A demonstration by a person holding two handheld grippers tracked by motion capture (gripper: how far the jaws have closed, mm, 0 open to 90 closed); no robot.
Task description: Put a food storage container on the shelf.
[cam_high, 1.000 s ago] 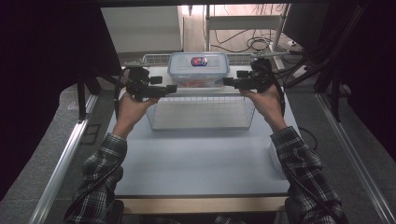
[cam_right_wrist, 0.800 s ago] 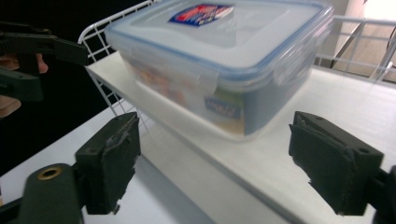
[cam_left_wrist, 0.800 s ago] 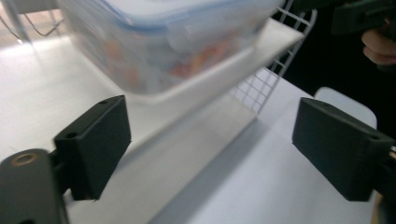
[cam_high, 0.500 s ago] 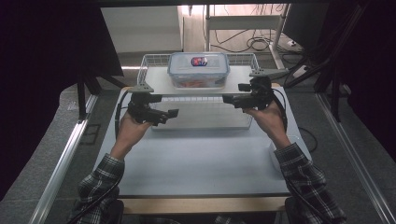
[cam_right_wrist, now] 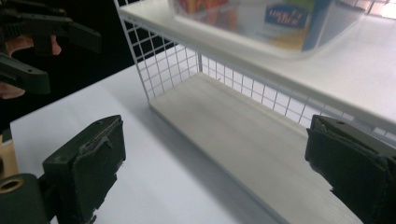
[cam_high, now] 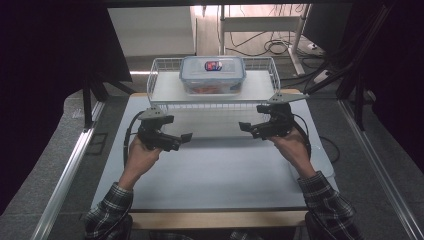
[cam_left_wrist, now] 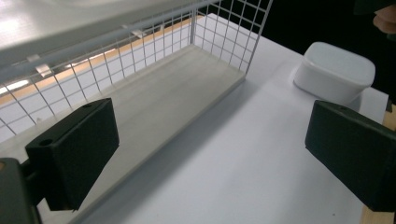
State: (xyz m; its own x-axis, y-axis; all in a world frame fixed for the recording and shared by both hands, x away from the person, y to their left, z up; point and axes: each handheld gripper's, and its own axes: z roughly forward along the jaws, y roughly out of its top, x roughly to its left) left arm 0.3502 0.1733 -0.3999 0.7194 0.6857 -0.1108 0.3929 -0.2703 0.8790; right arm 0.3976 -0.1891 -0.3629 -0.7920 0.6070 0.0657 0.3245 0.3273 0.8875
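Two grippers are hanging wide and empty, jaws having just been opening: your left gripper (cam_high: 186,137) and right gripper (cam_high: 244,126) are flanking the near edge of the wire shelf (cam_high: 161,75). Its top tier is carrying the lidded container (cam_high: 212,75) at the far centre. You are clearing away; keep both hands low and level, well apart from the mesh.
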